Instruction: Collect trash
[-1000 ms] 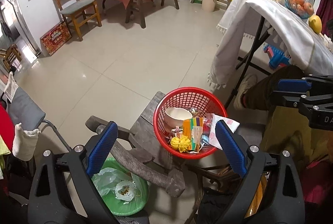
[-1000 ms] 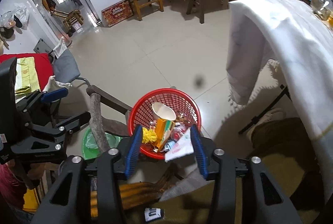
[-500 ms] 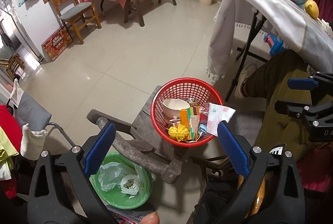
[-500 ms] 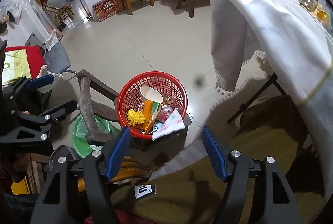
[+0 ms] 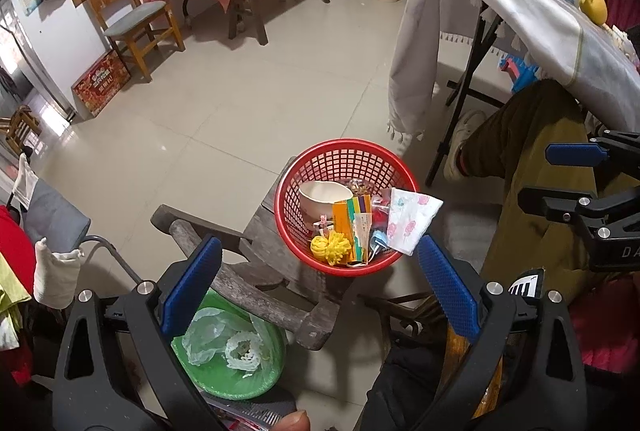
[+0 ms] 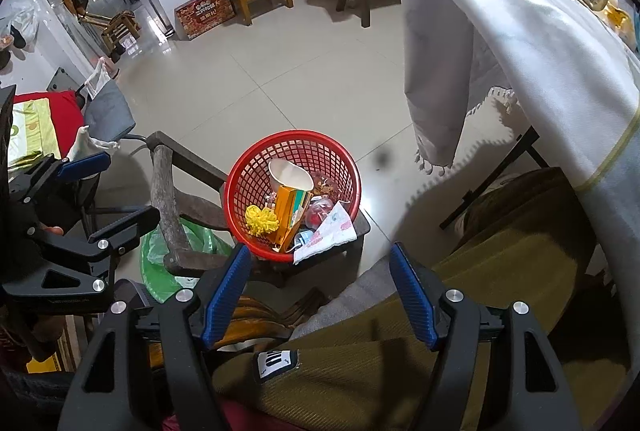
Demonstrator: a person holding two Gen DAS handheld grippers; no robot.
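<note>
both grippers empty at this point. my right gripper stands wide with nothing between the pads; its jaws have just been opening, and the floral paper napkin that would have been its load now lies draped over the near rim of the red basket, one corner hanging outside. my left gripper is also spread wide and holds nothing, hovering above the wooden chair on which the basket sits. basket contents: white paper cup, orange carton, yellow pom-pom-like wad, small wrappers i cannot identify. a green bin with a clear liner sits on the floor just beside the chair, lower left in the left view. risks as i judge them: (1) the napkin is only half in; a brush from either finger, or a nudge to the basket, could tip it out onto the floor. (2) the basket sits near the seat's front edge, so a downward push on its near rim could tilt it and spill everything. (3) the basket is already crowded, so further pieces dropped from height may bounce off the cup or carton. (4) the two grippers work close together above the chair, and my knees sit right under the right one; a collision is possible if both reach in at once.
</note>
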